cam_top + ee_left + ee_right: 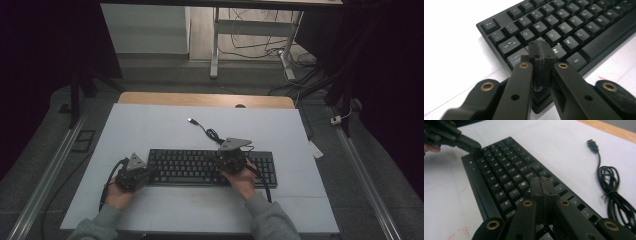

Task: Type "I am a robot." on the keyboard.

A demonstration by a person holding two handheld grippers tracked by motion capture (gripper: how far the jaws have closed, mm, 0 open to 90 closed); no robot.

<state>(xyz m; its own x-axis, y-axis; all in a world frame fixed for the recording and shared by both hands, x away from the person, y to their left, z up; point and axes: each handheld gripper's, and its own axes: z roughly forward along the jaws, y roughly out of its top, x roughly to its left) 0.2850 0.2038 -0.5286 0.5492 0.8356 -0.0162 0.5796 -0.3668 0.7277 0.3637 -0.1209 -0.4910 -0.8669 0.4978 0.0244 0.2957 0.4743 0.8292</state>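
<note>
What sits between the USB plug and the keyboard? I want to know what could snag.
In the high view, the bundled black cable lies between the USB plug and the keyboard, on the white table.

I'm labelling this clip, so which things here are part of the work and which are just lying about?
In the work:
- keyboard
- left gripper, jaws shut, over the keyboard's left end
- right gripper, jaws shut, over the keys on the right

Lying about:
- the keyboard's cable, coiled on the table, plug free
- desk frame beyond
</note>
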